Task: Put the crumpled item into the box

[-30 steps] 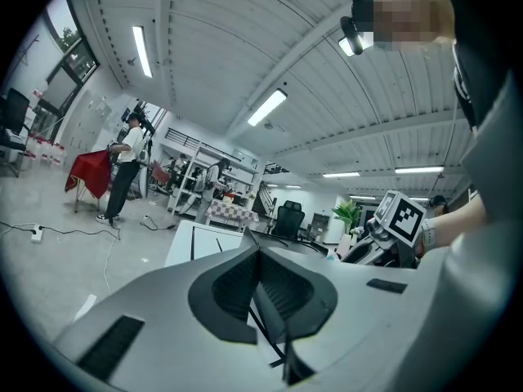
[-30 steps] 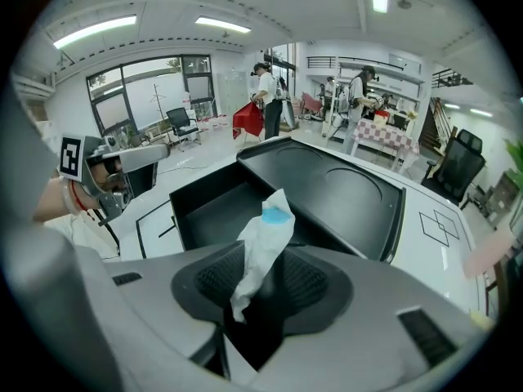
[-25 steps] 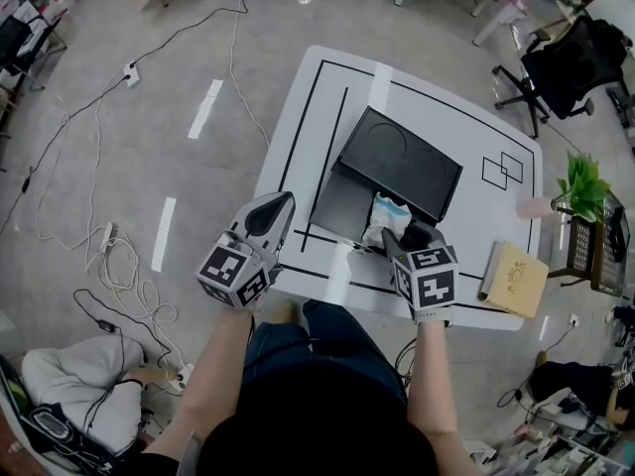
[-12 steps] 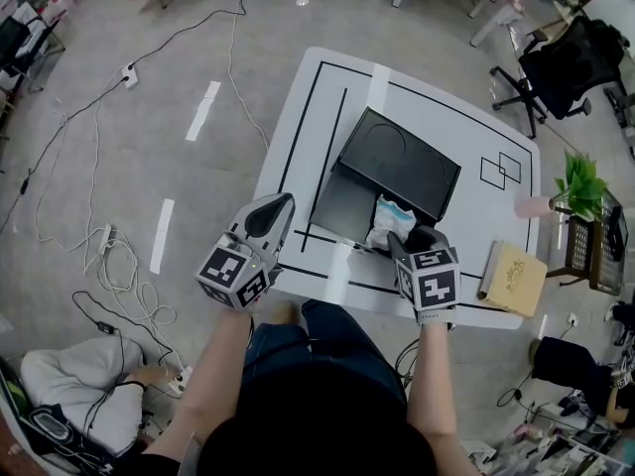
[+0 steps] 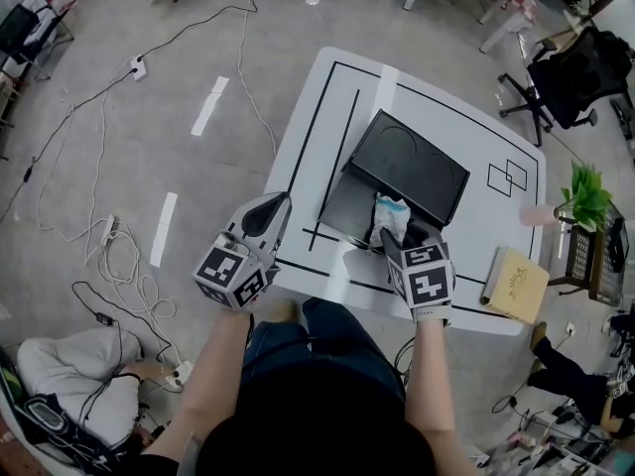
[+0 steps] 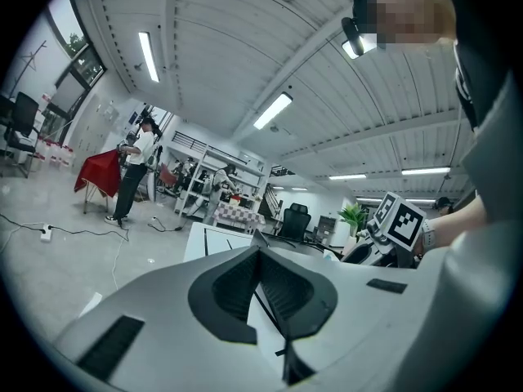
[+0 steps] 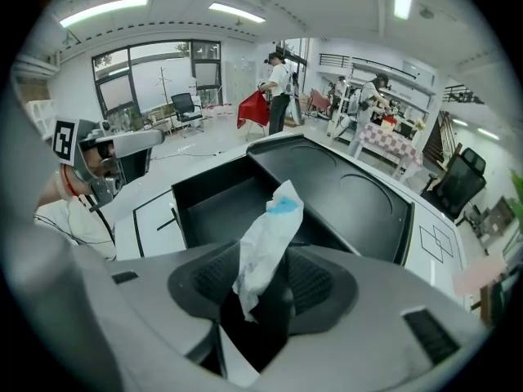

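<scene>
Paper wad point(image 7: 265, 243) clamped in right gripper point(image 7: 260, 278), poised over black box point(image 7: 204, 198), 6 o'clock rim; release pending. Left gripper point(image 6: 260, 272), 9 o'clock, jaws together, empty.

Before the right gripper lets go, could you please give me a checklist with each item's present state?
1. Crumpled white wrapper with a blue patch gripped by the right gripper: ok.
2. Black rectangular box open: ok.
3. Visible box interior free of other things: ok.
4. Wrapper fully over the opening rather than its near edge: cannot tell.
5. Left gripper shut, empty, away from the box: ok.
</scene>
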Available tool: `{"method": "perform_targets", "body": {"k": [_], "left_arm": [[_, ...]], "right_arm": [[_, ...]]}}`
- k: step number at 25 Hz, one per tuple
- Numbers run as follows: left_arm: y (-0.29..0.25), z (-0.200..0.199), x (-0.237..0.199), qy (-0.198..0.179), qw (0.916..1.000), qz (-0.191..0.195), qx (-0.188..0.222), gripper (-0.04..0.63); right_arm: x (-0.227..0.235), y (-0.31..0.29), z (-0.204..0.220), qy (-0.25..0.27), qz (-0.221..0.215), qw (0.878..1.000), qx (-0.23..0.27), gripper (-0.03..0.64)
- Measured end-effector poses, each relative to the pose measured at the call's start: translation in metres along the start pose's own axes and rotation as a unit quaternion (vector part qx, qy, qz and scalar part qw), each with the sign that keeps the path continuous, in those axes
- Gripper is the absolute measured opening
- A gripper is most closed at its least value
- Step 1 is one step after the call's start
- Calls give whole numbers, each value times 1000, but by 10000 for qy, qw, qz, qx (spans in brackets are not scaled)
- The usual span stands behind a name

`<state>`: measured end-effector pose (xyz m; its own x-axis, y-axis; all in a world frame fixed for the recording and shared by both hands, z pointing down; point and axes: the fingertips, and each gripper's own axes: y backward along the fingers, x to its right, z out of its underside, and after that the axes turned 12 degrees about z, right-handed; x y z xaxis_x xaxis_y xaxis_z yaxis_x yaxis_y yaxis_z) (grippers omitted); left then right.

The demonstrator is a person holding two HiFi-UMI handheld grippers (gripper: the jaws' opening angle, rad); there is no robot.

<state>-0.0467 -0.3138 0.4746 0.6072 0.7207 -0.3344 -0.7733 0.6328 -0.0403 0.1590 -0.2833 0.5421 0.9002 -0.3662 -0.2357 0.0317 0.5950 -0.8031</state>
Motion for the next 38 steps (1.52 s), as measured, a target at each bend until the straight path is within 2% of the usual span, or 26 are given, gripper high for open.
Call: {"method": "perform_targets", "body": {"k": [4,6,16,22,27,33,38], "left_arm": [[4,0,-3,25,10000,-43,15,2],[5,-1,-3,37,10000,-23,14,2],[-1,-2,5,7,9999,144,-1,2],[-3,-2,10,-25,9997,239,-30,2],[-4,-2,14,-49,9995,297,-54,2],[-8,3,25,-90,9991,406,-87,2],[-7,0,34,-126,9984,533,-111,2]], "right_arm": [[9,1,4,-62,120,9999,-39,179],[11,3,5,-86,168,9998,-75,218],[24,14,10,-122,429,9990,-59,219],[23,18,11,-332,350,9988,78,219],[21,25,3,-757,193,9958,485,219],[15,37,2,-662,127,9931,959,219],[13,57,-8,-998,125,9835,1503,119]]}}
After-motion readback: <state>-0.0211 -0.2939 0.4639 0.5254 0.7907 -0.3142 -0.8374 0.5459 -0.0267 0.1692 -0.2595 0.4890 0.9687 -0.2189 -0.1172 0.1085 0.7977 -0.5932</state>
